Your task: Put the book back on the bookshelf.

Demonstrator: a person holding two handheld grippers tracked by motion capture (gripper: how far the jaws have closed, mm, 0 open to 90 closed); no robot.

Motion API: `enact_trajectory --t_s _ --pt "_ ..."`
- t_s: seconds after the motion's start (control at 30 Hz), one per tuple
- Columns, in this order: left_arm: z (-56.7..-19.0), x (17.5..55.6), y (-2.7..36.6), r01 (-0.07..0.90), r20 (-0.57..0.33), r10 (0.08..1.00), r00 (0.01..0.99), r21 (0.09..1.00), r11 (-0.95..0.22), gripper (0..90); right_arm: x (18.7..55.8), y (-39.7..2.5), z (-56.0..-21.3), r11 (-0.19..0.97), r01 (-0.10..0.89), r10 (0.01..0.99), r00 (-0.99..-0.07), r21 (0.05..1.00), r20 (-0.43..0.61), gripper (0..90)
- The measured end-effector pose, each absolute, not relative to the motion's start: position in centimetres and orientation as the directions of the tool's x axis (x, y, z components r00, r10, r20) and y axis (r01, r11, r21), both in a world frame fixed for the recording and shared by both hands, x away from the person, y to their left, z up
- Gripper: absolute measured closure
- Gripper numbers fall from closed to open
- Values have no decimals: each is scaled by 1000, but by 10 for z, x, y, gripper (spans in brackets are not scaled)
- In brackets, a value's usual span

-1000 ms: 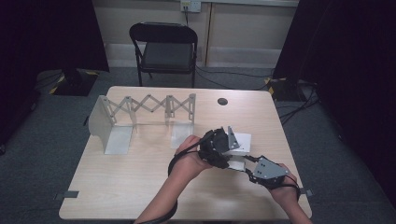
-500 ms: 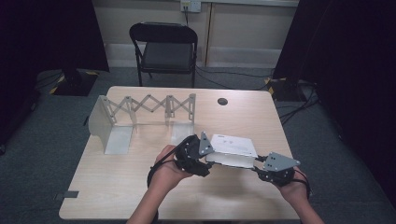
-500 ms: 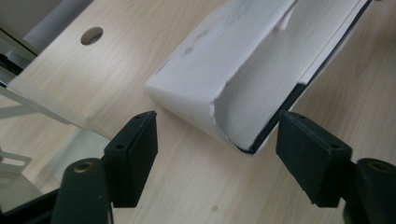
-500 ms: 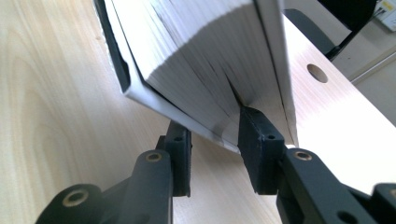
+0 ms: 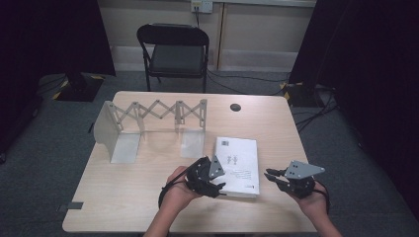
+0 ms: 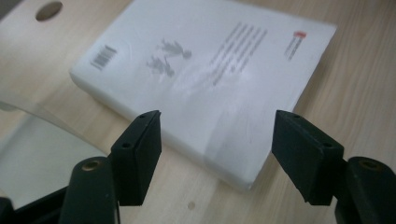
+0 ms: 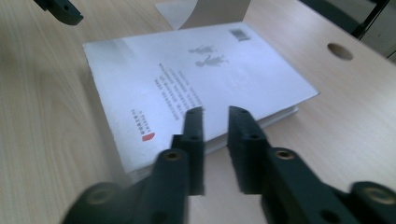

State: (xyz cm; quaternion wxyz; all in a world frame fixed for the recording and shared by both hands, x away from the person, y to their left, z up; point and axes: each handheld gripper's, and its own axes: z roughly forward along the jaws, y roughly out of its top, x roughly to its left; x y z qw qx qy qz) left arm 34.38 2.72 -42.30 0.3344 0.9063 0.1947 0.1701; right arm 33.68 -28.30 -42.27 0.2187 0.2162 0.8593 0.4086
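A white paperback book (image 5: pixel 238 165) lies flat on the wooden table (image 5: pixel 148 197), back cover up with its barcode at the far end. My left gripper (image 5: pixel 221 186) sits at the book's near left corner. In the left gripper view the gripper (image 6: pixel 217 123) stands wide open with the book (image 6: pixel 205 60) just ahead and nothing between its jaws. My right gripper (image 5: pixel 271 176) hovers just right of the book, pointing at its long edge. In the right gripper view the gripper (image 7: pixel 215 112) is open by a narrow gap and empty, with the book (image 7: pixel 196 79) in front.
An expanding wooden rack (image 5: pixel 153 111) with pale bookends stands at the table's far left. A round cable hole (image 5: pixel 235 106) lies beyond the book. A black folding chair (image 5: pixel 175 49) stands behind the table. The near table edge is close under both hands.
Half a second ago the book hung tilted between the two grippers. Now it lies flat on the table and both grippers are off it.
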Motion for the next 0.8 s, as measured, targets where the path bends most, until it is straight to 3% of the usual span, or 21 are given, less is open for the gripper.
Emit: enact_trajectory --t_s 0.13,0.33,0.67,0.8 --pt "-452 346 36 291 147 485 862 639 -712 326 337 -281 -446 556 298 553 -829 776 -78 483" --pt "-467 338 30 261 136 447 884 649 -714 297 329 -292 -476 468 401 587 -807 788 62 409" --pt "-471 342 25 312 119 489 864 635 -706 318 318 -272 -489 609 355 515 -857 709 -13 413" --pt "-469 342 26 299 131 478 869 632 -715 331 322 -257 -489 605 339 516 -856 721 -31 498"
